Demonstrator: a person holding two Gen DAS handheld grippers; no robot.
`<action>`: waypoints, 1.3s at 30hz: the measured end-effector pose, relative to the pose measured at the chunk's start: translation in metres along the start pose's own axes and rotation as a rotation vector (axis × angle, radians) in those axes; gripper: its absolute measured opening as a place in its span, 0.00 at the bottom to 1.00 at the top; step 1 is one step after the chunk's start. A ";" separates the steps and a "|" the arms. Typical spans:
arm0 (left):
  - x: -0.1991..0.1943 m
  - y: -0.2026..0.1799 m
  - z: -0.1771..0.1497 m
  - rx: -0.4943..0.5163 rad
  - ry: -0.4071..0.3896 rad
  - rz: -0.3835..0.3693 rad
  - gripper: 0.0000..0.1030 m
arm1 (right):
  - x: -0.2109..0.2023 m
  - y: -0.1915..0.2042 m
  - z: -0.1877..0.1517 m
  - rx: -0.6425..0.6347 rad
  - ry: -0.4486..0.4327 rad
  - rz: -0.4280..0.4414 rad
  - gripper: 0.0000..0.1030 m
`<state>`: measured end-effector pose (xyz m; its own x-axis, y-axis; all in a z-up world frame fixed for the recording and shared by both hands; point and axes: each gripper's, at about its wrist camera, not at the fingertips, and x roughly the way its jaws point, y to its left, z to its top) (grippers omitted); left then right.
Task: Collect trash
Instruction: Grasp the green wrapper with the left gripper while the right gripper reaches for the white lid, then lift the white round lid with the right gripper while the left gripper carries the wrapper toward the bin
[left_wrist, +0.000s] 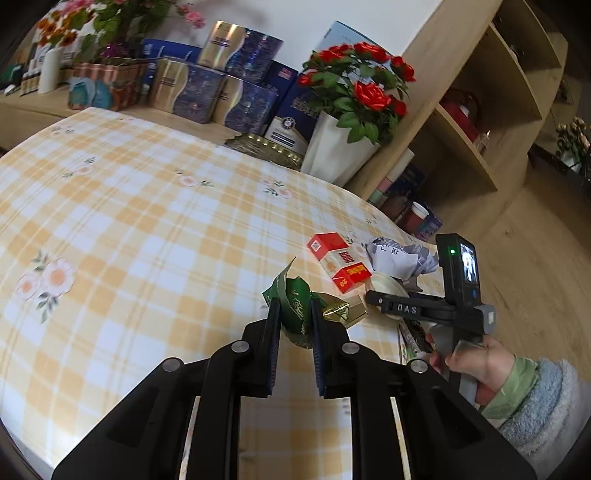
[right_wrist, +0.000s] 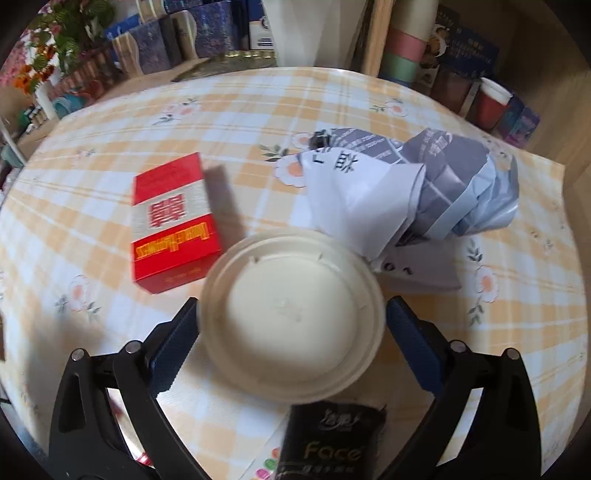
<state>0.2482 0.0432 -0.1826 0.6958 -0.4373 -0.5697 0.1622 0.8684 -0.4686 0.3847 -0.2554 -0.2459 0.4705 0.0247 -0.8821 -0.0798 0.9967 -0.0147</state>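
Checked-cloth counter (left_wrist: 147, 206) beside wooden shelves (left_wrist: 480, 122)
Left fingers (left_wrist: 293, 314) clench crumpled green wrapper (left_wrist: 295, 306); right fingers (right_wrist: 291, 317) released around cream lid (right_wrist: 291, 314)

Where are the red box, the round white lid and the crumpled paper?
red box (right_wrist: 173, 221): right wrist view, middle of its top face.
round white lid (right_wrist: 291, 314): right wrist view, its sunken centre.
crumpled paper (right_wrist: 436, 192): right wrist view, grey printed fold.

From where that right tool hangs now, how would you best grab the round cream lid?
Probably by its rim, from above. The cream lid lies flat on the tablecloth as a thin disc, and the right gripper already has open fingers either side of it. Closing across its width should catch the raised edge.
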 end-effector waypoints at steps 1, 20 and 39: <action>-0.003 0.001 -0.002 -0.002 -0.002 -0.001 0.15 | 0.002 -0.003 0.000 0.020 0.010 0.006 0.94; -0.053 -0.018 -0.034 0.114 -0.016 -0.002 0.15 | -0.096 -0.022 -0.039 0.092 -0.263 0.143 0.85; -0.132 -0.045 -0.103 0.227 -0.002 -0.010 0.15 | -0.202 0.004 -0.190 0.065 -0.349 0.238 0.85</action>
<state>0.0772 0.0381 -0.1558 0.6946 -0.4457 -0.5647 0.3220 0.8946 -0.3099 0.1226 -0.2714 -0.1576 0.7159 0.2685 -0.6445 -0.1719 0.9625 0.2100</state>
